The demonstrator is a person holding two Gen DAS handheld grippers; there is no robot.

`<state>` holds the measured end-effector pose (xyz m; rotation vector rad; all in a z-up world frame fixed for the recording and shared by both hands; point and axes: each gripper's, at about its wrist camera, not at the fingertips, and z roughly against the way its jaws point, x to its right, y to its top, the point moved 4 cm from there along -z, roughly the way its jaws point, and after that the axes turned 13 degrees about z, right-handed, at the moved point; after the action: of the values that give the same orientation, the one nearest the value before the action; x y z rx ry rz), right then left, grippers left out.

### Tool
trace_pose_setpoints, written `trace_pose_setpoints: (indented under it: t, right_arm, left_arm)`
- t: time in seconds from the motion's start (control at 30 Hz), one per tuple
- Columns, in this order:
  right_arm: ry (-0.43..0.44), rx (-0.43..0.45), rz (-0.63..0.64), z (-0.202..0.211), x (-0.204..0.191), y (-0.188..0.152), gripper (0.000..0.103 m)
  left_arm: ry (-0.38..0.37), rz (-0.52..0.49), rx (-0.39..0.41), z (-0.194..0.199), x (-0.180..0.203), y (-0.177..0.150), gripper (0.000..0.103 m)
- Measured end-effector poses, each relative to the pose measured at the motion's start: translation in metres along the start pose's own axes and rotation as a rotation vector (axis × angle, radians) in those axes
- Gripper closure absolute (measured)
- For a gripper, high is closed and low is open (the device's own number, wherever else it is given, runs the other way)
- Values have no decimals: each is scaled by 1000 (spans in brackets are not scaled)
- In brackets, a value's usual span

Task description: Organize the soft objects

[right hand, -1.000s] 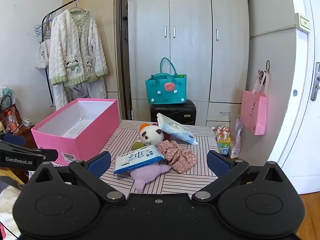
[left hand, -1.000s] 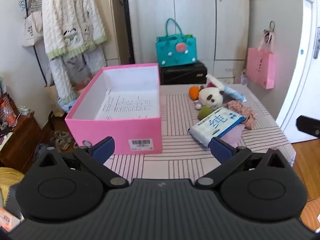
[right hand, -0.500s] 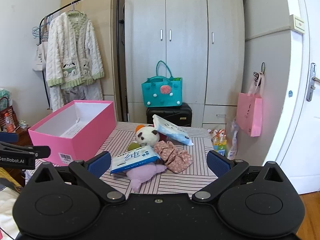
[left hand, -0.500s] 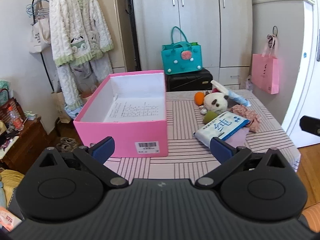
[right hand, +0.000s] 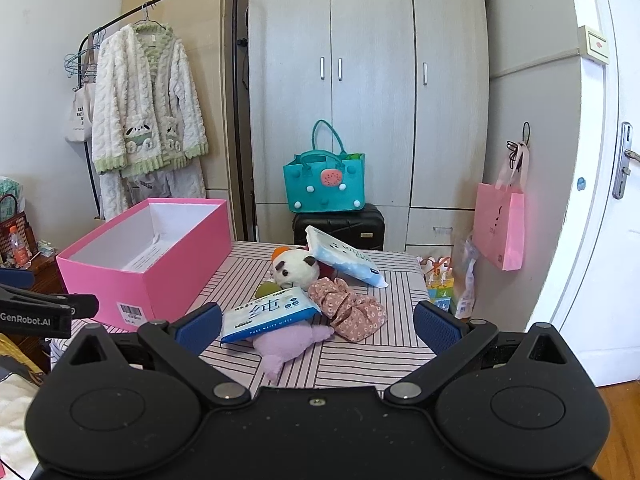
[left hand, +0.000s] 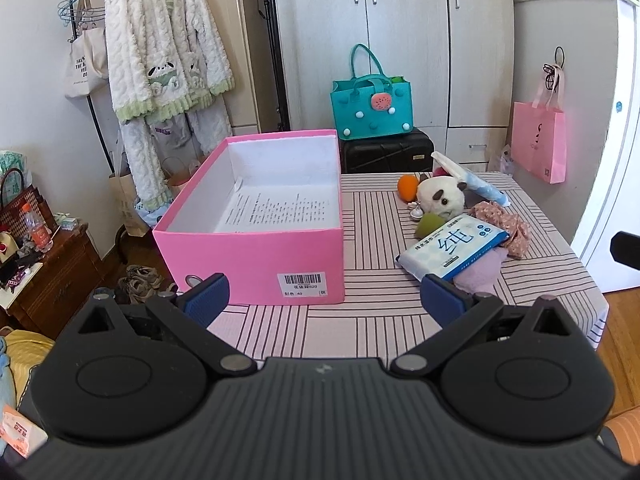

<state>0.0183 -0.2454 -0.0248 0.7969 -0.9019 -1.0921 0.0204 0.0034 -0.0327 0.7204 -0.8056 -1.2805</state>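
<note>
On the striped tabletop (left hand: 376, 320), one pink box (left hand: 256, 256) stands open, holding one printed sheet (left hand: 280, 212). Right of the box lie two wipe packs (right hand: 268, 314), one panda plush (right hand: 294, 266), one floral scrunchie (right hand: 348, 312) and one purple plush (right hand: 286, 346), heaped touching. Left claw (left hand: 324, 300) and right claw (right hand: 316, 326) are both spread, empty, short of the heap.

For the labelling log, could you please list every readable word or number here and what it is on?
"GenRobot.AI": on the left claw.
"纯" and "PURE WATER WIPES": on the wipes pack.
"40": on the box barcode label; other characters unclear.
Sheet in the box, tote bag, second pack: print too small to read.
</note>
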Motion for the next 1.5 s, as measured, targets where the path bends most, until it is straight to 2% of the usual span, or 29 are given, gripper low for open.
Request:
trace_pose_setpoints:
  t: [1.5]
  right_arm:
    - [15, -10, 5, -3, -4, 0, 0]
  left_arm:
    - [11, 37, -6, -4, -9, 0, 0]
